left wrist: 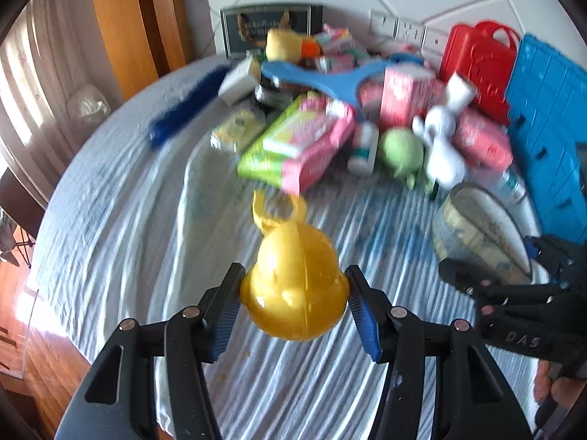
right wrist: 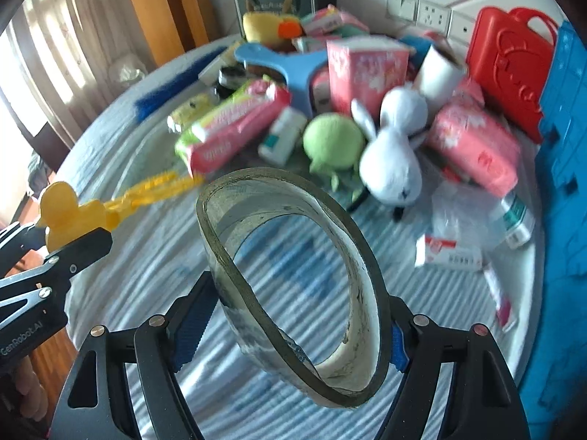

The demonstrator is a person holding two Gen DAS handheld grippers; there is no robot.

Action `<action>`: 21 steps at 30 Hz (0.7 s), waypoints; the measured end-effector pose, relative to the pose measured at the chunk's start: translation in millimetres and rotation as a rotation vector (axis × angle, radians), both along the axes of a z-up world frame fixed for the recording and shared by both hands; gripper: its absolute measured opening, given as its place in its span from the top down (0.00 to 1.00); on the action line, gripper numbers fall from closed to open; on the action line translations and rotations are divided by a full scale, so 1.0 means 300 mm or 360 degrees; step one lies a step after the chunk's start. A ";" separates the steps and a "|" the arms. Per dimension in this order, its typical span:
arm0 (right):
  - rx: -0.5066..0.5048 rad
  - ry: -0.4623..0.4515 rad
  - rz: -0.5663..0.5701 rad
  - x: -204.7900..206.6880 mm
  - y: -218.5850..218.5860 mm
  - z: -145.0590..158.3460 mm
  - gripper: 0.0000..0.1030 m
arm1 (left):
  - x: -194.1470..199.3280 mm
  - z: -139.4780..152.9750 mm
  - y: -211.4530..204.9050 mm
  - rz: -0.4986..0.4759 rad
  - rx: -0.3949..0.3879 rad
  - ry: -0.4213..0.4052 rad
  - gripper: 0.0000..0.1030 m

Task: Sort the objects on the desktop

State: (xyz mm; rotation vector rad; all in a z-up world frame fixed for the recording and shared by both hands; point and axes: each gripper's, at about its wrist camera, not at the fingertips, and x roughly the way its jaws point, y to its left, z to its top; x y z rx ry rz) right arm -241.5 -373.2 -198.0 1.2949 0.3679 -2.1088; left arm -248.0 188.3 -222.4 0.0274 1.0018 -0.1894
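My left gripper [left wrist: 293,297] is shut on a yellow plastic duck toy [left wrist: 293,282], whose ring handle sticks out ahead of the pads; it hangs above the striped cloth [left wrist: 121,198]. From the right wrist view the same duck [right wrist: 68,212] and the left gripper [right wrist: 73,245] show at the left edge. My right gripper [right wrist: 297,326] is shut on a large roll of clear tape [right wrist: 293,275], held upright so the cloth shows through its hole. The left wrist view has the tape roll [left wrist: 477,227] and right gripper [left wrist: 488,286] at the right.
A pile lies at the back: pink and green packs [left wrist: 301,143], a blue plastic piece [left wrist: 319,77], a green plush [right wrist: 334,143], a white plush [right wrist: 392,157], a pink box [right wrist: 363,69]. A red case [right wrist: 510,62] and a blue crate [right wrist: 565,190] stand at right. Small packets [right wrist: 449,253] lie nearby.
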 end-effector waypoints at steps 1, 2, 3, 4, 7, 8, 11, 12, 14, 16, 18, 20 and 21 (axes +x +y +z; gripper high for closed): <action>0.0012 -0.0014 0.0002 0.004 0.002 -0.019 0.24 | -0.004 -0.035 0.001 -0.0002 0.0008 0.0038 0.47; 0.0023 -0.0025 0.0000 0.008 0.005 -0.035 0.24 | -0.002 -0.062 0.004 -0.0001 0.0010 0.0063 0.47; 0.0036 -0.0036 -0.0001 0.012 0.008 -0.055 0.24 | -0.012 -0.098 0.011 0.0009 0.0003 0.0090 0.47; 0.0041 -0.0045 -0.0001 0.015 0.009 -0.071 0.24 | -0.016 -0.121 0.018 0.0019 0.0004 0.0109 0.47; 0.0056 -0.0066 -0.0003 0.029 0.012 -0.114 0.24 | -0.035 -0.178 0.041 0.0045 -0.0034 0.0154 0.47; 0.0060 -0.0070 -0.0006 0.033 0.012 -0.125 0.24 | -0.040 -0.189 0.045 0.0046 -0.0035 0.0159 0.47; 0.0080 -0.0088 -0.0018 0.054 0.005 -0.165 0.24 | -0.050 -0.216 0.056 0.0029 -0.0049 0.0184 0.46; 0.0083 -0.0096 -0.0025 0.062 0.003 -0.176 0.24 | -0.055 -0.229 0.058 0.0011 -0.0053 0.0211 0.46; 0.0088 -0.0109 -0.0044 0.089 0.000 -0.195 0.24 | -0.063 -0.247 0.060 -0.0009 -0.0054 0.0248 0.46; 0.0099 -0.0111 -0.0063 0.104 -0.003 -0.206 0.23 | -0.082 -0.257 0.061 -0.0038 -0.0030 0.0241 0.41; 0.0126 -0.0080 -0.0093 0.123 -0.009 -0.211 0.23 | -0.108 -0.262 0.064 -0.0067 -0.0025 0.0243 0.37; 0.0143 -0.0062 -0.0117 0.139 -0.015 -0.211 0.22 | -0.128 -0.263 0.065 -0.0083 -0.0014 0.0240 0.34; 0.0150 -0.0053 -0.0125 0.150 -0.018 -0.210 0.22 | -0.138 -0.264 0.064 -0.0087 -0.0002 0.0242 0.33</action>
